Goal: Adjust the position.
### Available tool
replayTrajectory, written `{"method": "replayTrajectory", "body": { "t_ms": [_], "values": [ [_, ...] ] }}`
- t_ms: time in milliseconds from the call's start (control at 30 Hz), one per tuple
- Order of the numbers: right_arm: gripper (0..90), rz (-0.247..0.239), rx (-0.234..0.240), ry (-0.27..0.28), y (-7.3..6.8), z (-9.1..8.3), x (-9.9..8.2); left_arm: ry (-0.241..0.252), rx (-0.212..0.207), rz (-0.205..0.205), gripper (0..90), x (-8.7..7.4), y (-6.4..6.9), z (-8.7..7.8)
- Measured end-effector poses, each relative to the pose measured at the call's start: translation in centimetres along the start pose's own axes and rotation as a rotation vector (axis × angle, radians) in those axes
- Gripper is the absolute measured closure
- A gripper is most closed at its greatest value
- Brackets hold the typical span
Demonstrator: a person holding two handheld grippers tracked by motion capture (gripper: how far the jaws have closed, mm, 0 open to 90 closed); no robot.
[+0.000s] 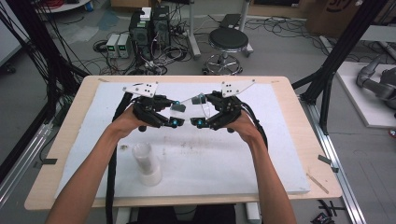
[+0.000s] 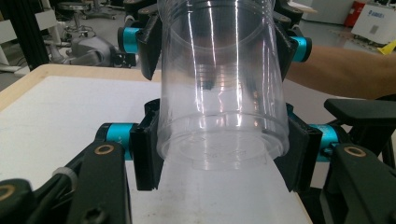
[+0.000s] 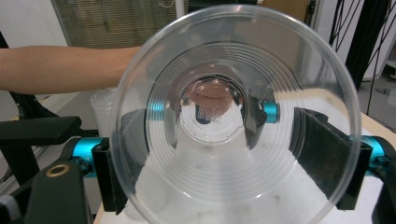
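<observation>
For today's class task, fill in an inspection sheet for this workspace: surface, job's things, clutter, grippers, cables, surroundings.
Surface: white foam board on a wooden table, faintly marked.
Job's things: clear plastic cup held in the air between both grippers; a stack of clear cups stands near the front left.
Clutter: nothing seen on the board besides the stack.
Grippers: left gripper shut on the cup's base end; right gripper has its jaws on either side of the rim end, contact unclear.
Cables: black cables trail along the forearms.
Surroundings: stool, electronics boxes and loose wiring on the floor.
</observation>
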State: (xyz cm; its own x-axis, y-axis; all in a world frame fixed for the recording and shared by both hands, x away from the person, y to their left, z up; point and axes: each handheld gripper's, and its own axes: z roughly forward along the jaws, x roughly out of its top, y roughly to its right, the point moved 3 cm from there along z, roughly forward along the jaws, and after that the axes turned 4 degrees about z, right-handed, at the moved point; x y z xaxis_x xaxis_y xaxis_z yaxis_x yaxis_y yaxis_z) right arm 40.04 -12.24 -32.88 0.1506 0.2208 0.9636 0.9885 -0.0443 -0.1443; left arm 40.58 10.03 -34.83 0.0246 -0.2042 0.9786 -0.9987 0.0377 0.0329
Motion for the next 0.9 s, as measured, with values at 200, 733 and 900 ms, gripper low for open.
{"method": "replayTrajectory", "body": {
  "t_ms": [200,733,900],
  "values": [
    [24.3,-0.007,0.001,0.004,0.01,-0.04,0.05,0.0,-0.001,0.001,42.1,-0.04,-0.02,0.1],
    [31.3,-0.01,-0.004,0.008,-0.04,-0.02,0.11,0.002,-0.003,0.002,42.1,-0.31,0.04,0.12],
    [32.6,-0.011,-0.007,0.006,-0.02,0.02,0.09,0.0,-0.001,0.0,42.1,-0.33,0.02,0.04]
  ]
}}
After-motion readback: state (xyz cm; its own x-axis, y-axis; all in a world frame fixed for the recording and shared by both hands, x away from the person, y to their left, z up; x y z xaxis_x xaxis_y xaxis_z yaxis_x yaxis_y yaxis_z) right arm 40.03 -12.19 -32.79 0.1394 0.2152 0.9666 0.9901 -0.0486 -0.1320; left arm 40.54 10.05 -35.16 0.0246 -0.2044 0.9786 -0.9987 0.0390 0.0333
